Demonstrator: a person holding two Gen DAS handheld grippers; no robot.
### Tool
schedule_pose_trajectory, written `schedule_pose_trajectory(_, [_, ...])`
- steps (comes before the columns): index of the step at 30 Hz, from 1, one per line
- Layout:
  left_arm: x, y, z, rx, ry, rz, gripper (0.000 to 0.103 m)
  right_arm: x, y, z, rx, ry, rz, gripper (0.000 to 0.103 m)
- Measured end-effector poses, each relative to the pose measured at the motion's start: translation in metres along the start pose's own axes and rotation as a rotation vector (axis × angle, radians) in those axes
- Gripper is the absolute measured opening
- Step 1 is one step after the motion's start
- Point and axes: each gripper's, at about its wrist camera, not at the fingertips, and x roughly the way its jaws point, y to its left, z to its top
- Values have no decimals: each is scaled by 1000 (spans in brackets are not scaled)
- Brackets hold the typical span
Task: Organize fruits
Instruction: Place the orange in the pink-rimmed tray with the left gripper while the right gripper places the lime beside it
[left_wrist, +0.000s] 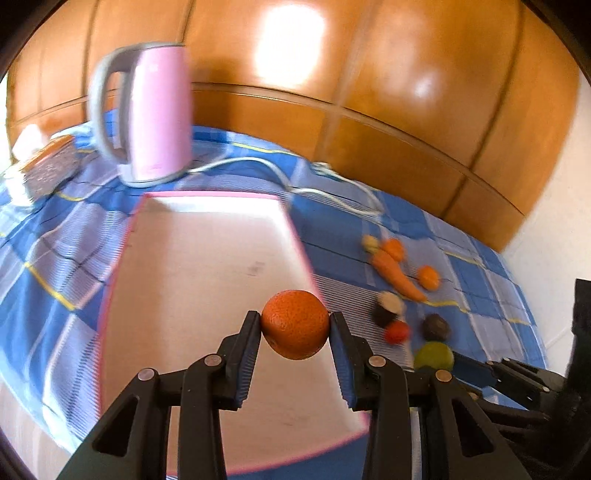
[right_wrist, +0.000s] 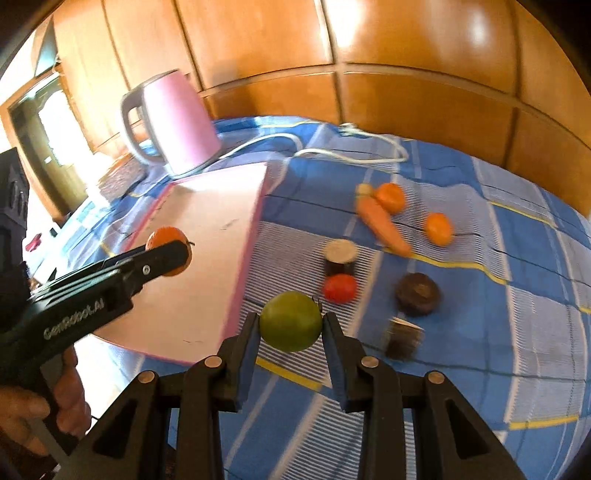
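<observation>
My left gripper (left_wrist: 294, 318) is shut on an orange (left_wrist: 294, 328), held above the pale pink-rimmed board (left_wrist: 207, 266). The right wrist view shows that same left gripper (right_wrist: 168, 253) from the side, still shut on the orange (right_wrist: 167, 236) over the board (right_wrist: 210, 266). My right gripper (right_wrist: 290, 319) is shut on a green round fruit (right_wrist: 290, 320), lifted over the blue checked cloth (right_wrist: 480, 332) just right of the board. On the cloth lie a carrot (right_wrist: 382, 225), two small oranges (right_wrist: 389, 197), a red tomato (right_wrist: 340, 288) and a dark round fruit (right_wrist: 417, 293).
A pink kettle (left_wrist: 155, 114) stands behind the board with its white cord (left_wrist: 332, 192) trailing across the cloth. A dark cut piece (right_wrist: 340, 258) and another dark chunk (right_wrist: 402, 338) lie among the fruit. Wooden panels (left_wrist: 369, 92) close the back. A hand (right_wrist: 33, 410) holds the left gripper's handle.
</observation>
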Motion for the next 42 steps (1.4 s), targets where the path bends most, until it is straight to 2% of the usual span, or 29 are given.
schedule_pose_trajectory(7, [3, 51, 7, -82, -8, 122, 40, 30, 40, 31, -67, 24, 81, 34])
schedule_pose_trajectory(11, [-3, 69, 9, -115, -35, 169, 57, 47, 61, 53, -67, 8, 111, 35])
schedule_pose_trajectory(16, [-8, 75, 6, -118, -45, 213, 61, 56, 72, 67, -54, -9, 115, 40])
schedule_pose_trajectory(18, [-11, 75, 3, -126, -53, 224, 64, 54, 72, 64, -46, -9, 111, 41])
schedule_pose_trajectory(19, [-11, 74, 2, -126, -52, 231, 69, 51, 71, 61, -39, -6, 108, 41])
schedule_pose_trajectory(20, [-12, 72, 2, -124, -52, 234, 72, 50, 69, 57, -32, -2, 100, 41])
schedule_pose_trajectory(30, [-17, 43, -3, -66, -62, 205, 74, 27, 30, 27, 76, -5, 26, 43])
schedule_pose_trajectory(42, [-10, 14, -13, -12, -27, 176, 79, 3, -11, 2, 145, -35, -73, 43])
